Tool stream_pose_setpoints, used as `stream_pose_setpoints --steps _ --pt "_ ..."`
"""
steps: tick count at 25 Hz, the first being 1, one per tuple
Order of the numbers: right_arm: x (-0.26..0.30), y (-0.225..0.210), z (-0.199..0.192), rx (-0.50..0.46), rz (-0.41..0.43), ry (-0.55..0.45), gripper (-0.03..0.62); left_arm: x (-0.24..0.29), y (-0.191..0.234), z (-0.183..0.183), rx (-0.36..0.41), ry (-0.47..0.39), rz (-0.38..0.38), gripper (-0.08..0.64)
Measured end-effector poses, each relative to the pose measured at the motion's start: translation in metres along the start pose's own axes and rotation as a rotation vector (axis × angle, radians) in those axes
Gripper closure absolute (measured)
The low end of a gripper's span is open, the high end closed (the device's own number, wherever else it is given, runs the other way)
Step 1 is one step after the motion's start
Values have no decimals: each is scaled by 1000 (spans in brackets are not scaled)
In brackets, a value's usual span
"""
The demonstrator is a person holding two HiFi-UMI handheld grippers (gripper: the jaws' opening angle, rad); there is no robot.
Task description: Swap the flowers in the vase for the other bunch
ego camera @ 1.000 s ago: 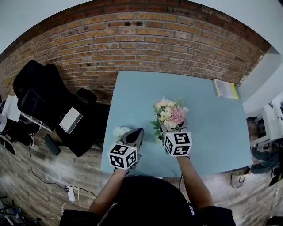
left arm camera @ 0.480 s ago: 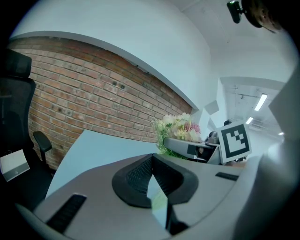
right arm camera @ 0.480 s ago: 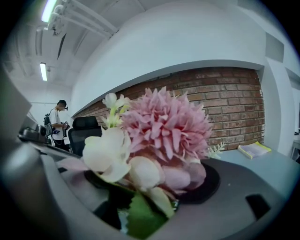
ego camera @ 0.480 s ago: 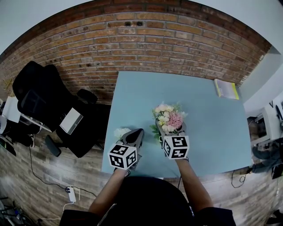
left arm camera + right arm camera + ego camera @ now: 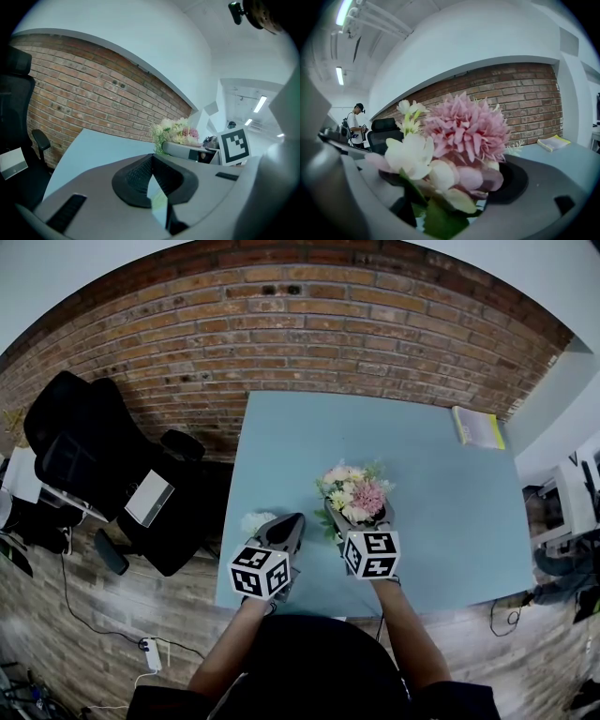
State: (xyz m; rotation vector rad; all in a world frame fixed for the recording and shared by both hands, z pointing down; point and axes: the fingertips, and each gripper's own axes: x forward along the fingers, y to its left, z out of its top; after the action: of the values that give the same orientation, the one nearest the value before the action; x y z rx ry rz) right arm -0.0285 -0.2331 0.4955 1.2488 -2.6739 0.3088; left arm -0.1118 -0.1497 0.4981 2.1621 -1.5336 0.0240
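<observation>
Flowers of the pink-and-white bunch point(image 5: 354, 491) are held upright over the worktop point(image 5: 422, 456), between the jaws of the right gripper point(image 5: 359, 515). These jaws have just been opening and are spread wide, with no pad pressing. The vase is hidden beneath. If the stems are not seated, the bunch could be tipped, and petals could be snagged on withdrawal. The left gripper point(image 5: 285, 527) is fully closed beside the white bunch point(image 5: 255, 520); a pinched stem cannot be confirmed. Counted: two bunches, two grippers, one book point(image 5: 479, 428), one chair point(image 5: 84, 442).
</observation>
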Motion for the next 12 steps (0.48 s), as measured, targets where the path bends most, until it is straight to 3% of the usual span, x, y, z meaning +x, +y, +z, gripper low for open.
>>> stream_pose_setpoints --steps 12 --pt "-4 5 -13 11 9 30 103 0 -1 -3 -4 2 -16 552"
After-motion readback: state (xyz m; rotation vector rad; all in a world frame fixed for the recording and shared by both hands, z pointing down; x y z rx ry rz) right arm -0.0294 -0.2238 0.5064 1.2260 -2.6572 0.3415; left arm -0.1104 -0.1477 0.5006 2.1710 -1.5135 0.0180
